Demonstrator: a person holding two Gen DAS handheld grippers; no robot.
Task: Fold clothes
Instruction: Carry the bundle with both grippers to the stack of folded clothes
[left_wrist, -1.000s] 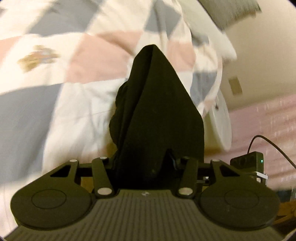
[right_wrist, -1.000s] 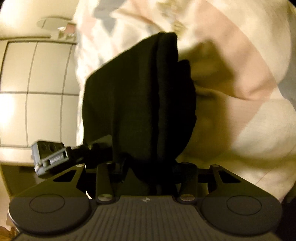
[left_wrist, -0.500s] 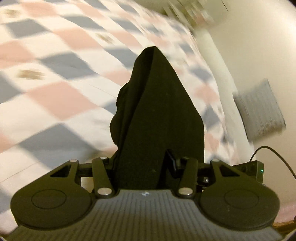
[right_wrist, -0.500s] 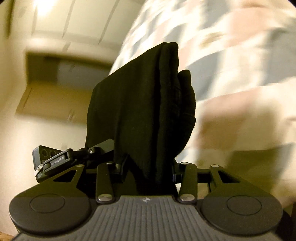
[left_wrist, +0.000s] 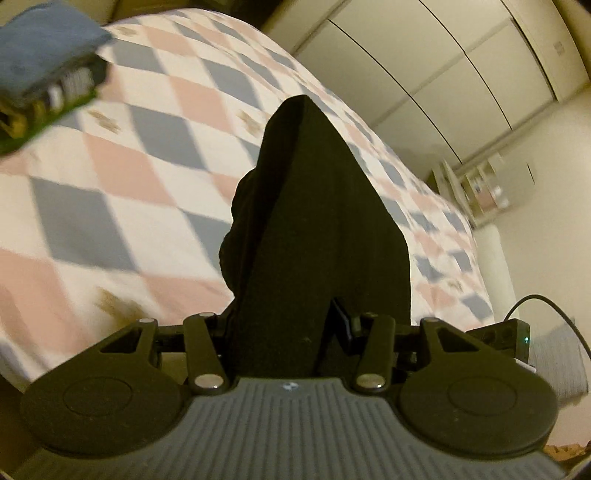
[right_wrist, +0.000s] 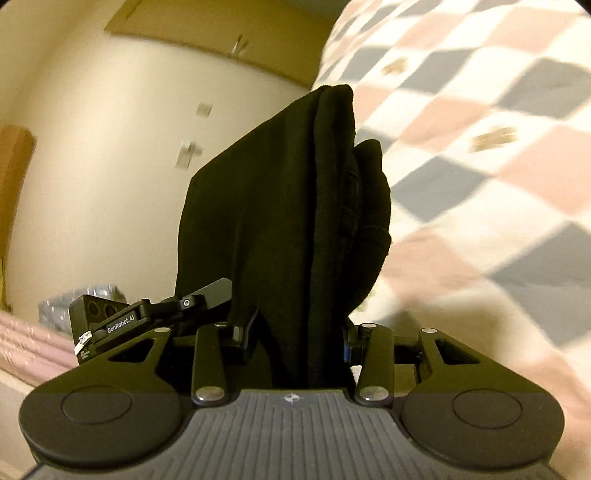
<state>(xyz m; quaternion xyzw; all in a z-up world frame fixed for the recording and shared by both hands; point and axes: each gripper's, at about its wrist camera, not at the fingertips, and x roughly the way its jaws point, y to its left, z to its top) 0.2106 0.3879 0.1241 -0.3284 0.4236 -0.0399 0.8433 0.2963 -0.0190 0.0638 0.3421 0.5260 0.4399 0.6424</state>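
Observation:
A black garment stands bunched between the fingers of my left gripper, which is shut on it, and it hides the fingertips. The same black garment is folded in thick layers in my right gripper, also shut on it. Both views show it held up in the air above a bed with a checked pink, grey and white cover. The other gripper's body shows at lower left in the right wrist view.
White wardrobe doors stand beyond the bed. A folded blue cloth on a dark object sits at upper left in the left wrist view. A cream wall and a pink striped surface lie left of the bed.
Both grippers keep their hold on the garment while swinging round. The views have turned from the close bed cover toward the wardrobe on the left and the wall on the right.

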